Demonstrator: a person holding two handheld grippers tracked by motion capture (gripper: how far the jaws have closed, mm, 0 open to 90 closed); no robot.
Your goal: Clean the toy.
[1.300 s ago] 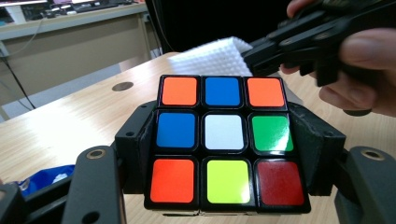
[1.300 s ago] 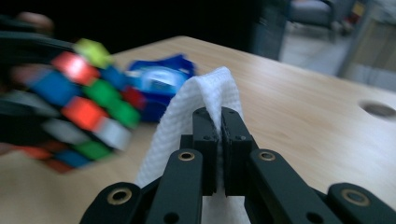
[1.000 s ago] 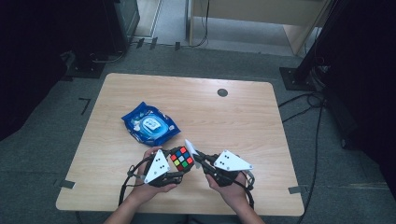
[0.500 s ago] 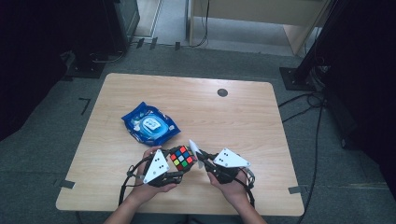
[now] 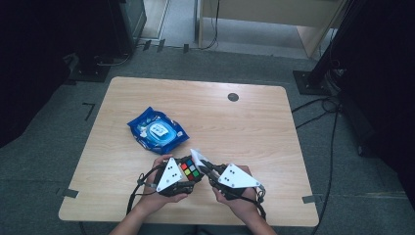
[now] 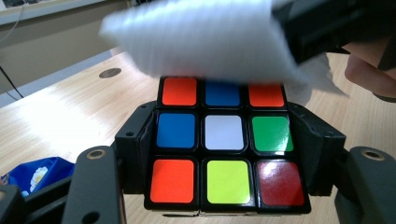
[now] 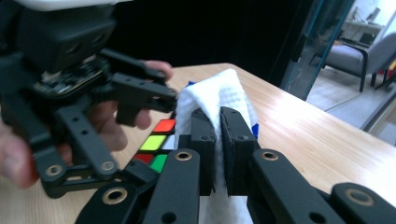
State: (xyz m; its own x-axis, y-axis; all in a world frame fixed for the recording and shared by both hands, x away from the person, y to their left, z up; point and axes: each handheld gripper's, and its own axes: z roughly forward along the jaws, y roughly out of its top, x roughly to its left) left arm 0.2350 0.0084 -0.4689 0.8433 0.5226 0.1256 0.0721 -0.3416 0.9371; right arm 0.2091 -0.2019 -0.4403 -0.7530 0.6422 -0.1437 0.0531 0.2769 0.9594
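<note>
A Rubik's cube (image 5: 190, 170) is clamped between the jaws of my left gripper (image 5: 182, 177) near the table's front edge. In the left gripper view the cube (image 6: 224, 140) faces the camera with mixed colours, and the pads press on both its sides. My right gripper (image 7: 219, 126) is shut on a folded white wipe (image 7: 215, 93). The wipe (image 6: 201, 37) lies against the cube's far top edge and hides part of the top row. In the high view the right gripper (image 5: 204, 165) meets the cube from the right, with the wipe (image 5: 197, 157) just above it.
A blue pack of wipes (image 5: 157, 130) lies on the wooden table (image 5: 254, 127) to the left of centre, behind the hands. A round cable hole (image 5: 233, 97) sits near the far edge. Cables and stand bases lie on the floor to the right.
The right gripper with the wipe has shifted a little to the left across the cube's top. The left gripper and the cube have stayed where they were.
</note>
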